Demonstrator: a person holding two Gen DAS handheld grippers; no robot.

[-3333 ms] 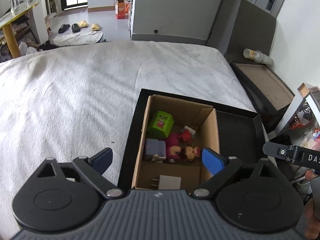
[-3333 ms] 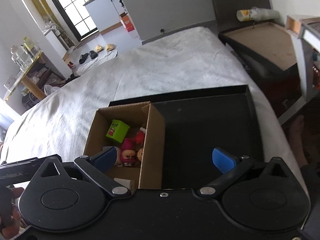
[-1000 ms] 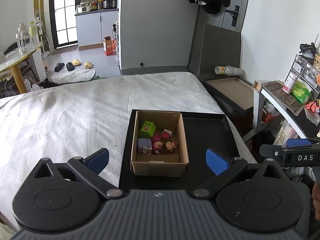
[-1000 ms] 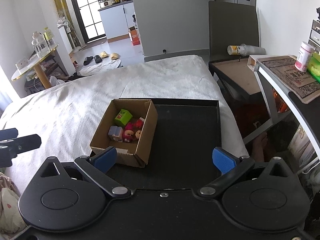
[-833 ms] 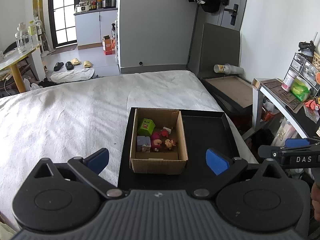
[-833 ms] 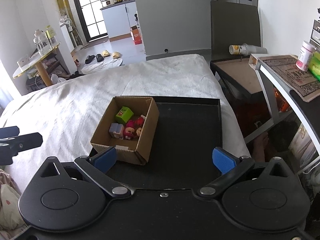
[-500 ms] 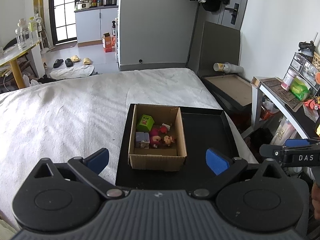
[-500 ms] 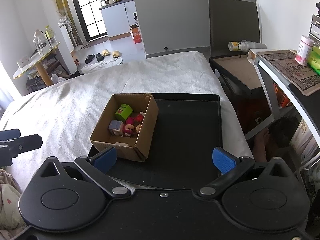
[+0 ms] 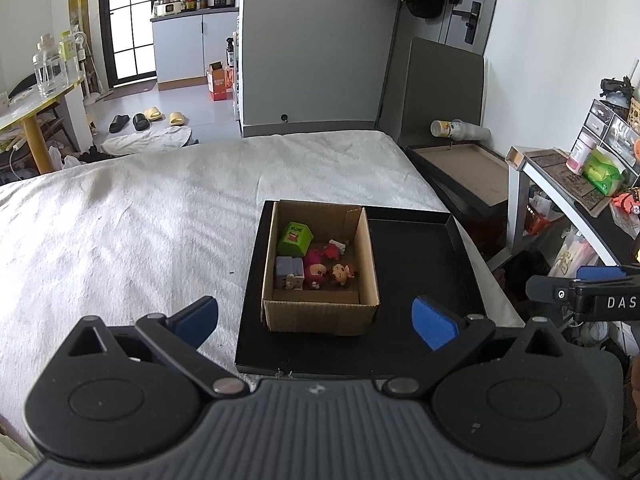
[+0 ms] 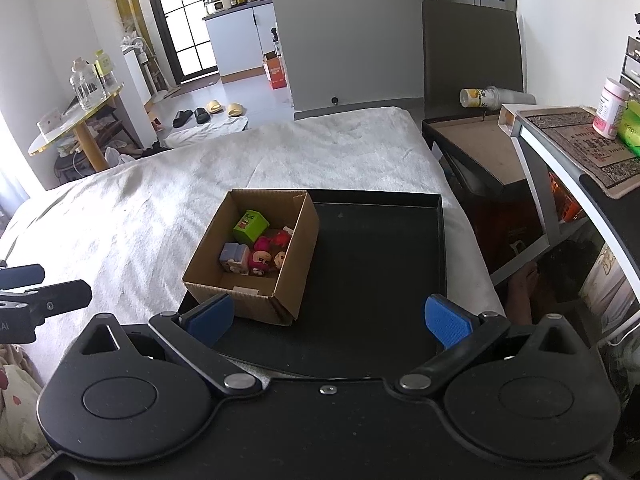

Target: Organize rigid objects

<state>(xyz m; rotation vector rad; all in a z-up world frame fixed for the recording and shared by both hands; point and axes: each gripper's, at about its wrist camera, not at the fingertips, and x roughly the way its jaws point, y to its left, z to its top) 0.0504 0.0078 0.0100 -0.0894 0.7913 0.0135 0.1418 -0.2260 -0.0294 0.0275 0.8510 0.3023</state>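
An open cardboard box (image 9: 362, 256) (image 10: 298, 248) stands in the left part of a black tray (image 9: 416, 264) (image 10: 380, 264) on a white bed. Inside lie a green cube toy (image 9: 295, 237) (image 10: 251, 226), a purple block toy (image 9: 289, 272) (image 10: 234, 257) and small pink and red figures (image 9: 320, 270) (image 10: 264, 256). My left gripper (image 9: 314, 318) is open and empty, well back from the box. My right gripper (image 10: 328, 320) is open and empty, back over the tray's near edge.
The white bedcover (image 9: 132, 224) spreads to the left. Right of the bed are a dark framed board (image 9: 464, 168), a paper-cup stack (image 10: 492, 98) and a shelf unit (image 10: 568, 148) with a bottle. A round table (image 10: 76, 124) stands far left.
Both grippers pulled up and back from the box, which now looks smaller and farther off. In the last second the views shifted only slightly. The toys stay in the box.
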